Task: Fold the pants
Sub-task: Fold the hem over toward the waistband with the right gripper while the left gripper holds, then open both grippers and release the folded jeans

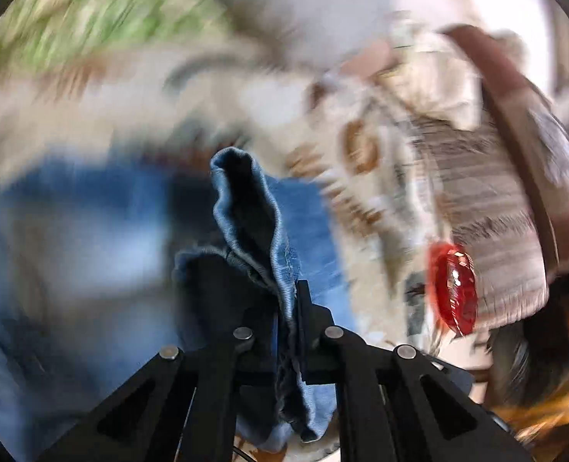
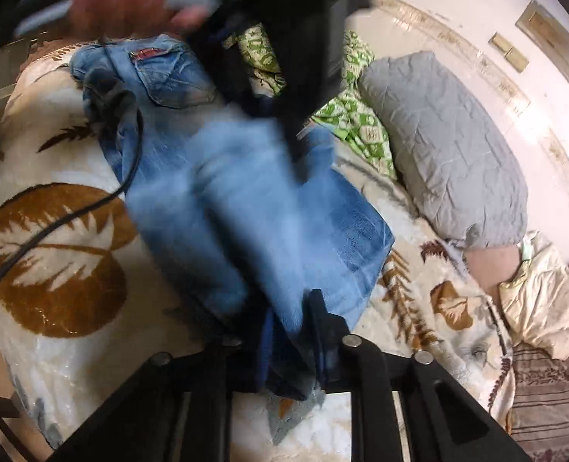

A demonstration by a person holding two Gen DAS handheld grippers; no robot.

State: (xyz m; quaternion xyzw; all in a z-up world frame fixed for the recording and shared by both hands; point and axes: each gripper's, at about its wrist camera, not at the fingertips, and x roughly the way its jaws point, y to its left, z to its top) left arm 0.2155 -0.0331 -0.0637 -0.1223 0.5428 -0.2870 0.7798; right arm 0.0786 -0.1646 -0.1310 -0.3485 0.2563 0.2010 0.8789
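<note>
Clearly both ends of the fold are gripped; the left gripper (image 1: 284, 308) is clamped on a bunched hem of the jeans (image 2: 246, 200), and the right gripper (image 2: 288, 331) is clamped on the denim edge nearest its camera; no earlier picture is given, so nothing is said of how the jaws came there. The jeans are laid across the leaf-patterned blanket (image 2: 53, 254) on the bed, waistband and back pocket at the far end from the right gripper, beneath the person's hand (image 2: 123, 4).

For the step in hand, judged to be the carrying of the leg ends over toward the waistband, both held edges would best be raised together and kept level, so that the cloth is laid flat and not twisted; tension should be kept even. A black cable (image 2: 92, 200) is draped over the jeans' near side and could be caught in the fold. Beyond the jeans, a grey pillow (image 2: 446, 154) and green-patterned cloth (image 2: 361, 115) crowd that side; bare blanket is left on the cable's side.
</note>
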